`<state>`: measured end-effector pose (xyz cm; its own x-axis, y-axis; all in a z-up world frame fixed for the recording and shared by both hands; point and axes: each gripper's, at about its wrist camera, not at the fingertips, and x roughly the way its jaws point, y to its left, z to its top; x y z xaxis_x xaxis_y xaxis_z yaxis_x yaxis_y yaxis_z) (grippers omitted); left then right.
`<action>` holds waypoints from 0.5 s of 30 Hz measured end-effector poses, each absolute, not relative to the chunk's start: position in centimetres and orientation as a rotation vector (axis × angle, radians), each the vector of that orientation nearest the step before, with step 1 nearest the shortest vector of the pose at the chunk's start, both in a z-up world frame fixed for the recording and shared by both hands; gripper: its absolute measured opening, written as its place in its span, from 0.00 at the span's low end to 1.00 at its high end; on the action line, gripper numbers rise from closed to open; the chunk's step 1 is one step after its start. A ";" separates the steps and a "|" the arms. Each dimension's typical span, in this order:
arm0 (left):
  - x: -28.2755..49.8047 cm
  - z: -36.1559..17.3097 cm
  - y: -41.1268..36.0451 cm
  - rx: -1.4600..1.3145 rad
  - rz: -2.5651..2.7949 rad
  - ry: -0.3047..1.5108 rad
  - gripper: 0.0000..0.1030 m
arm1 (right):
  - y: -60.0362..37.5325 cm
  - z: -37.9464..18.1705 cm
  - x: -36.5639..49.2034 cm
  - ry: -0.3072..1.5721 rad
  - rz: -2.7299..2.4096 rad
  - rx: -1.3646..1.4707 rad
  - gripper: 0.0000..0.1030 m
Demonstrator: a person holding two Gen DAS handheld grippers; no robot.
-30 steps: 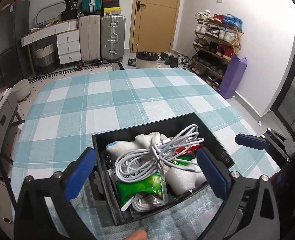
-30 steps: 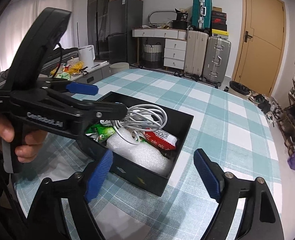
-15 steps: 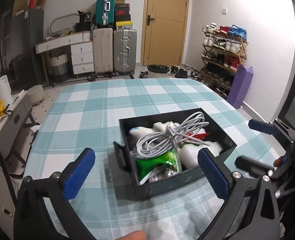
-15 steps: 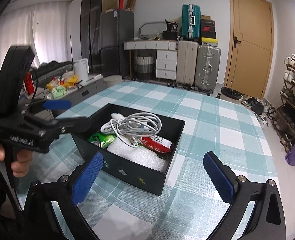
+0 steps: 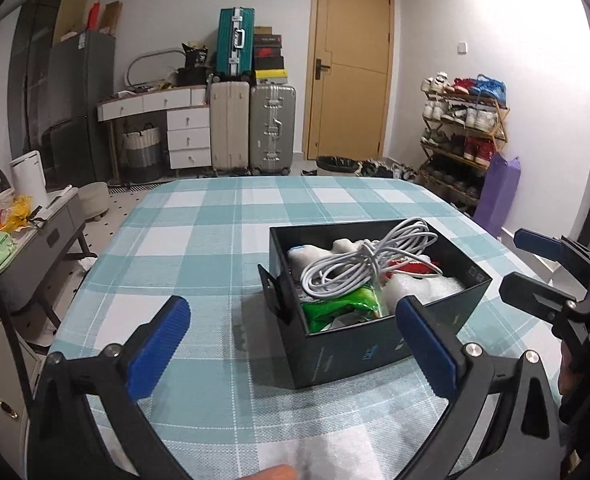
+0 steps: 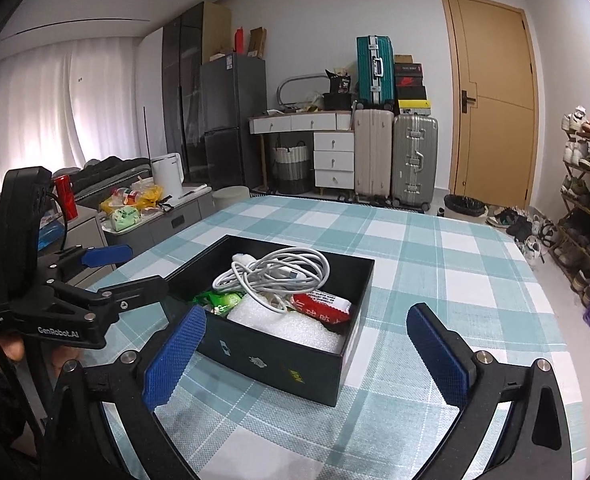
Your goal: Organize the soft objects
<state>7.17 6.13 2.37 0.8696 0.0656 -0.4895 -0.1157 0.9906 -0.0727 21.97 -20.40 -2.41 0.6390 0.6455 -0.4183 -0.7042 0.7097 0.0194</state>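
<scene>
Black box [image 6: 279,356] packed with soft stuff on the checked table [image 6: 455,292]

Both the left gripper [image 5: 295,344] and right gripper [image 6: 307,352] are held wide, nothing gripped; a white cable [image 6: 279,270] is piled on top.

Room was evenly lit, moderately bright. Daylight came through the white curtain [image 6: 55,120], which was blown out in the right wrist view; the right wall [image 5: 555,80] glared white in the left wrist view. Shadows beside the black box [image 6: 279,364] were soft. Strong fisheye bending and dark vignette at the corners (both views). Focus was sharp, no motion blur.
</scene>
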 end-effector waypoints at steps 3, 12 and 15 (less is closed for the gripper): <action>7.2 2.1 6.4 -0.108 0.111 0.500 1.00 | -20.3 -2.6 21.8 0.403 0.779 -0.156 0.99; 7.1 2.0 6.2 -0.087 0.130 0.474 1.00 | -20.5 -3.2 21.8 0.381 0.762 -0.137 0.99; 7.1 2.0 6.5 -0.101 0.128 0.474 1.00 | -20.7 -3.4 21.7 0.371 0.754 -0.132 0.99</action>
<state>7.07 6.47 1.98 0.8819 0.0990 -0.4609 -0.1458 0.9870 -0.0671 21.69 -20.71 -3.42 0.6676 0.6437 -0.3741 -0.6896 0.7240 0.0152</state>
